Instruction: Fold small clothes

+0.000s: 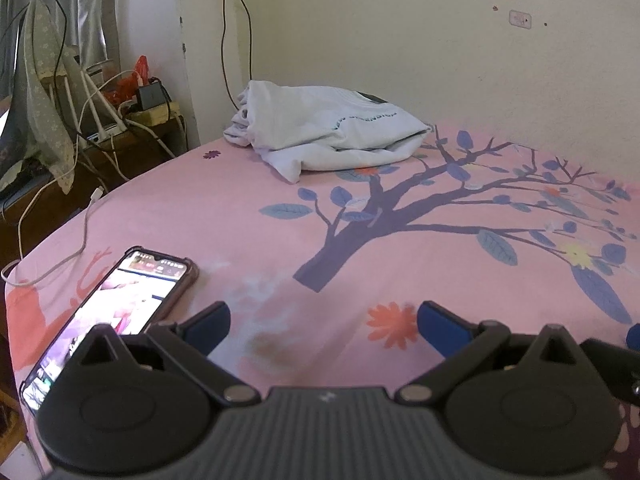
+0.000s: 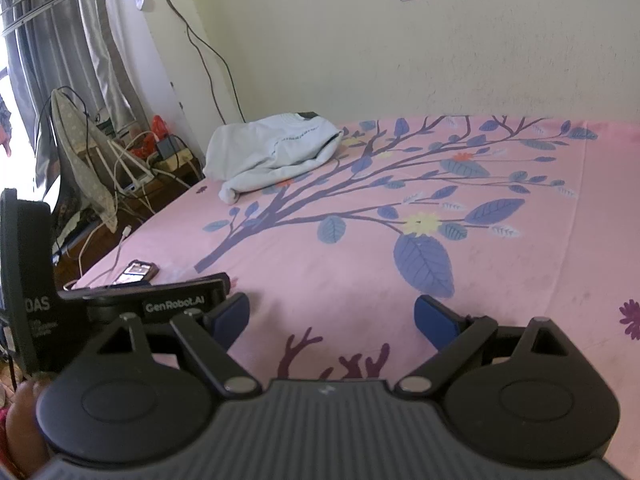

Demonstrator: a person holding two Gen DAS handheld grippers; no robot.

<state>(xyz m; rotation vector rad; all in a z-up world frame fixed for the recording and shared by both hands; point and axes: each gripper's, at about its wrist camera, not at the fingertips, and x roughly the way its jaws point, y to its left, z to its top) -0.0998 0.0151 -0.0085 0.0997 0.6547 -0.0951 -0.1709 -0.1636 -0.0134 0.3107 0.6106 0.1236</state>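
A crumpled white garment with dark lettering lies in a heap at the far side of the pink bed, near the wall; it also shows in the right wrist view. My left gripper is open and empty, low over the near part of the bed, far from the garment. My right gripper is open and empty too, over the near edge of the bed. The left gripper's body shows at the left of the right wrist view.
The bed sheet is pink with a tree print. A phone with its screen lit lies at the near left corner, with a white cable beside it. A cluttered side table with wires stands left of the bed.
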